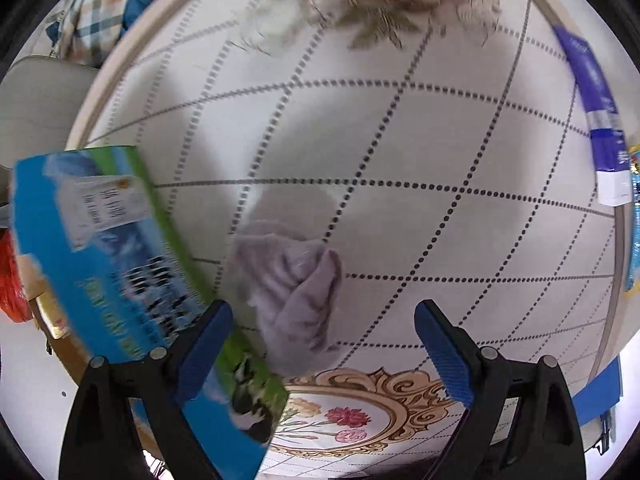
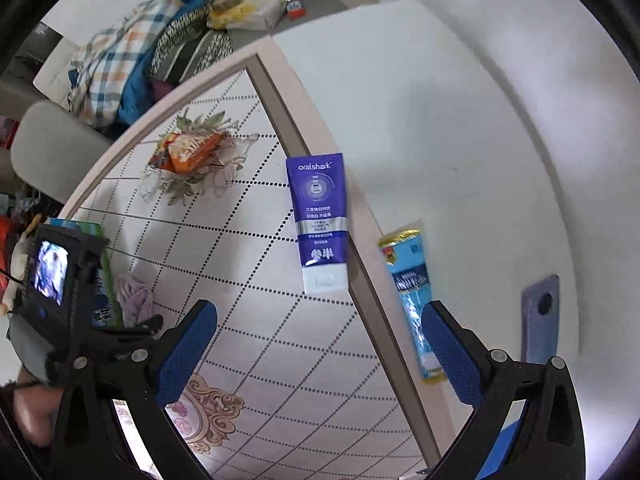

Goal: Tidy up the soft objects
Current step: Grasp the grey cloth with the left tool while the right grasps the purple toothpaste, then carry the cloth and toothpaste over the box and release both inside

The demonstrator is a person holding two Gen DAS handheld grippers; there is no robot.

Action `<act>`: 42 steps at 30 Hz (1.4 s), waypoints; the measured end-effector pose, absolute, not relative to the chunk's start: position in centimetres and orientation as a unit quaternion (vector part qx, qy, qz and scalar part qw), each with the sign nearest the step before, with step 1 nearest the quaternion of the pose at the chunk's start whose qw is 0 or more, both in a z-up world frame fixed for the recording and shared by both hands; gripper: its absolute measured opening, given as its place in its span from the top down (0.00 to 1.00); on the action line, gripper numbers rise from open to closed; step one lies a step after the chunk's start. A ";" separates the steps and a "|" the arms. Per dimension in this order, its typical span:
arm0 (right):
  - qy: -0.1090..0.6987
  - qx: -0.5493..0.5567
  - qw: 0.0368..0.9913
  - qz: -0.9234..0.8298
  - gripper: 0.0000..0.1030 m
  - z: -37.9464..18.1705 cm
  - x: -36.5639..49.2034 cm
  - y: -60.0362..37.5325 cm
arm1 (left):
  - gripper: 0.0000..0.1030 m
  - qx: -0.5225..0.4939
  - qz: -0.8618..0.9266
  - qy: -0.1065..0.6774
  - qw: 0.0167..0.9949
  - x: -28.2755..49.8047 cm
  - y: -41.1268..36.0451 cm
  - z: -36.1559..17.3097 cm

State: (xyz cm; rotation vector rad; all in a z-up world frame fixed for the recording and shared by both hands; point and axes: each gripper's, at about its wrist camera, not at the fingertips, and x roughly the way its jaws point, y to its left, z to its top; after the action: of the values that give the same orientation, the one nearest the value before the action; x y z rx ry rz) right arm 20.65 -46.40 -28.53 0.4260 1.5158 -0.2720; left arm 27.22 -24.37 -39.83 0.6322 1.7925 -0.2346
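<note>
Crumpled pale lilac cloth [image 1: 298, 292] lies on the tabletop [image 1: 440, 152], a white surface with a dotted diamond grid, near the edge closest to the left wrist camera and just beside a blue and green cardboard box [image 1: 100, 252] that stands at that side's edge. In the right wrist view the same cloth [image 2: 136, 298] shows close to the box.

Left hand-held gripper [image 1: 324, 344]: blue-padded jaws spread wide, empty, poised over the cloth with the cloth between and ahead of the fingers, not touching it as far as can be seen. The picture is slightly blurred.

Right hand-held gripper [image 2: 320, 348]: jaws wide, empty, hanging over the tabletop's far-side edge.

Other items noted: an orange snack packet [image 2: 186, 152] near the far corner; a purple and white toothpaste tube [image 2: 320, 220] on the right-hand edge, partly overhanging; a light blue and gold sachet [image 2: 412, 300] and a grey phone [image 2: 540, 320] on the adjoining white surface, apart from the tabletop.

Assessment: the step in hand appears to be the approach to the cloth for pick-up; nothing is grasped yet. The next move calls for lowering the left jaws onto the bunched folds and closing on a thick ridge of fabric, keeping the left finger off the box beside it.
</note>
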 end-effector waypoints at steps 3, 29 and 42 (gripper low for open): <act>0.699 0.194 0.680 -0.105 0.00 -31.6 22.5 -46.5 | 0.33 0.267 -0.090 0.773 0.568 27.1 -24.3 -41.0; 0.779 0.169 0.593 -0.117 0.53 -43.4 26.6 -41.3 | 0.72 0.087 -0.092 0.780 0.613 28.0 -21.5 -41.0; 0.729 0.176 0.659 -0.051 0.53 -35.1 22.2 -32.5 | 0.73 0.008 -0.143 0.721 0.678 23.3 -16.4 -30.6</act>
State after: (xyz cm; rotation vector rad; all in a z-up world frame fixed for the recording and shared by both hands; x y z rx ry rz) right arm 22.18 -32.51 -35.08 0.3972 1.6503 -0.1165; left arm 23.33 -16.44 -30.64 0.0188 1.6207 -0.3223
